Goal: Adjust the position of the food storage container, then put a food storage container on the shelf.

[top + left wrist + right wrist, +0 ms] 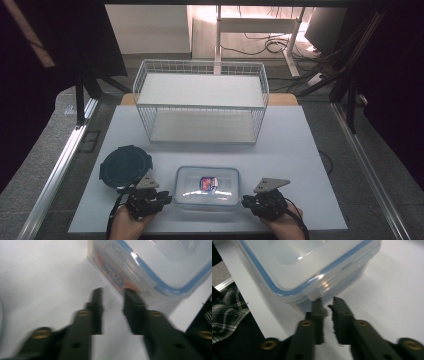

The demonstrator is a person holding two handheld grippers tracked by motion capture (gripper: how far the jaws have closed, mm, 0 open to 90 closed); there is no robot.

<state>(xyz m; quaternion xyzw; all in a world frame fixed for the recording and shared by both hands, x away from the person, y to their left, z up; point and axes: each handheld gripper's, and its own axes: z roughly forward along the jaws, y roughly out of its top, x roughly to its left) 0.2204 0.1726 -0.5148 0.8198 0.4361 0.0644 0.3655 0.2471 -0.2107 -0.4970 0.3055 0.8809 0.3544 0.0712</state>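
My left gripper (161, 196) and right gripper (248, 201), jaws slightly parted, flank the lidded container (207, 186); uneven squeezing could skid it sideways.

High view overlooks table (300, 150); gripper views closely share container (207, 186).

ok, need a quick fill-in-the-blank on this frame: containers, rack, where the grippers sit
1. The clear rectangular container has a lid with a ____ seal.
2. The dark round container sits to the ____ of the clear one in the high view.
3. The white wire rack has ____ shelves.
4. The left gripper and right gripper flank the ____ container.

Missing words: blue; left; two; clear
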